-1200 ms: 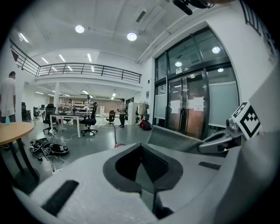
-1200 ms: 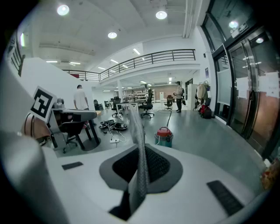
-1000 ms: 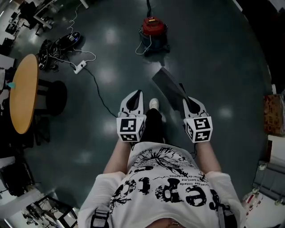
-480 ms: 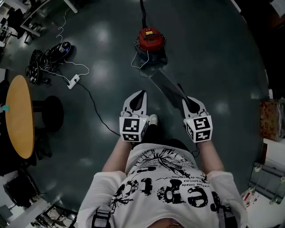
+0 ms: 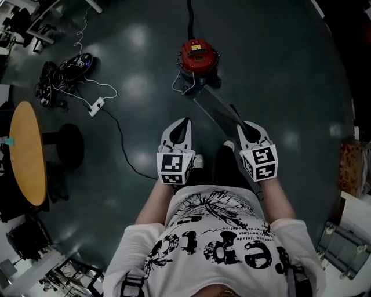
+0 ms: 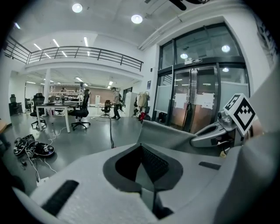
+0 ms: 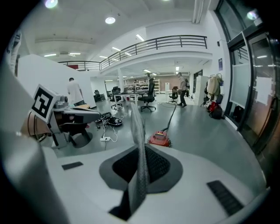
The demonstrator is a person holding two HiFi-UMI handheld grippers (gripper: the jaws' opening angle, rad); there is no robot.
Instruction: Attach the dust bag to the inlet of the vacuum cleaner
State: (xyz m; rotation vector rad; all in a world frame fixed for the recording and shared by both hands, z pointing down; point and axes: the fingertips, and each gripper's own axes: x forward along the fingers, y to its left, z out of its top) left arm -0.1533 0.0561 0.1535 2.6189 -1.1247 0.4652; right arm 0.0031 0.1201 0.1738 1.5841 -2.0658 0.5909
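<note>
Grey and flat, the dust bag [image 5: 215, 111] juts forward from my right gripper [image 5: 242, 127], whose fingers are clamped on its near edge. In the right gripper view the bag stands edge-on between them, squeezed tight. My left gripper [image 5: 182, 124] has its fingers closed together with nothing between them. It hangs just left of the bag and apart from it.

Farther out on the dark floor [image 5: 290, 69] sits the red vacuum cleaner [image 5: 198, 54], beyond the bag's far end, with a black hose [image 5: 189, 13] running off behind it. I can't make out the inlet from here; the machine is too small in every view.

I judge the step in hand to be the carry: the bag is gripped but not yet at the machine, so nothing is attached. The next move calls for getting close and low enough to find the inlet. Then I would open the left fingers to take the bag's collar, so both grippers can line the opening up squarely and press it on.
</note>
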